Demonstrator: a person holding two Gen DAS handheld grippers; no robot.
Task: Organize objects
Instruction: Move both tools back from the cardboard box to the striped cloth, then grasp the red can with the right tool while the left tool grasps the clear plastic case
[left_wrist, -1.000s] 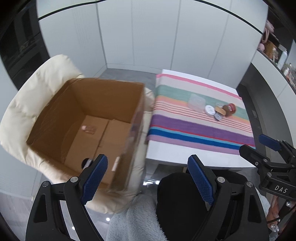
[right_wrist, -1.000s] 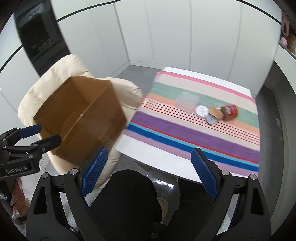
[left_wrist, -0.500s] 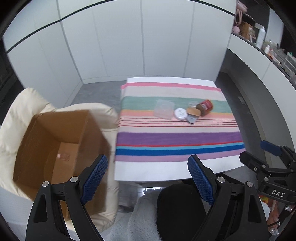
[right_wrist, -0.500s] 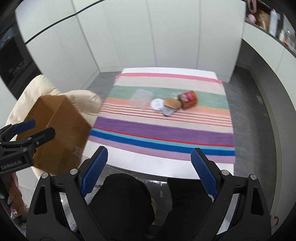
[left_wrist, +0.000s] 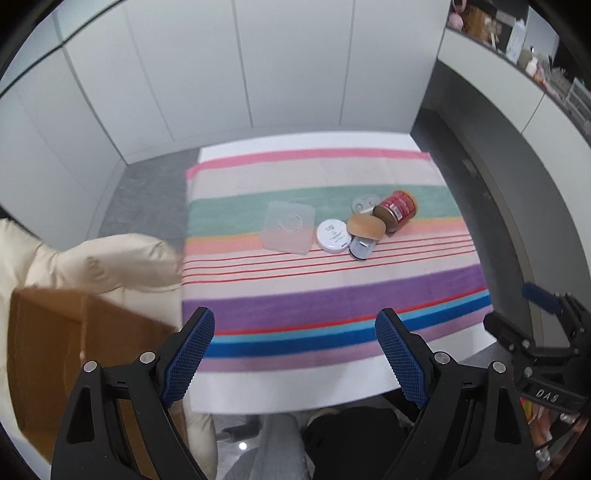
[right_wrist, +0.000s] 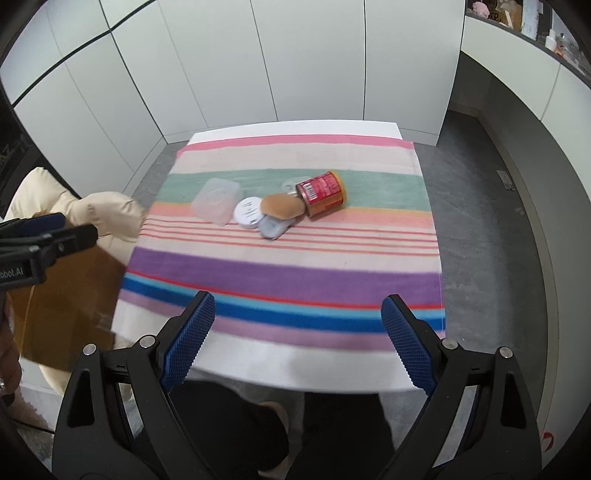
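Note:
A cluster of small objects lies on the striped cloth (left_wrist: 332, 288) (right_wrist: 288, 273): a clear plastic box (left_wrist: 289, 226) (right_wrist: 217, 200), a white round tin (left_wrist: 333, 235) (right_wrist: 249, 212), a tan oval piece (left_wrist: 366, 226) (right_wrist: 283, 205), a grey case (left_wrist: 362, 247) (right_wrist: 272, 226) under it, and a red can (left_wrist: 396, 209) (right_wrist: 322, 192) on its side. My left gripper (left_wrist: 295, 356) is open and empty above the table's near edge. My right gripper (right_wrist: 298, 341) is open and empty there too.
A brown cardboard box (left_wrist: 66, 347) (right_wrist: 62, 295) rests on a cream cushioned chair (left_wrist: 110, 262) (right_wrist: 107, 210) left of the white table (left_wrist: 280, 391). White cabinet doors stand behind. A counter (left_wrist: 517, 110) runs along the right. My legs are below the table edge.
Both grippers have swung right from the box toward the table. The cluster of objects now sits ahead of both. Both stay open.

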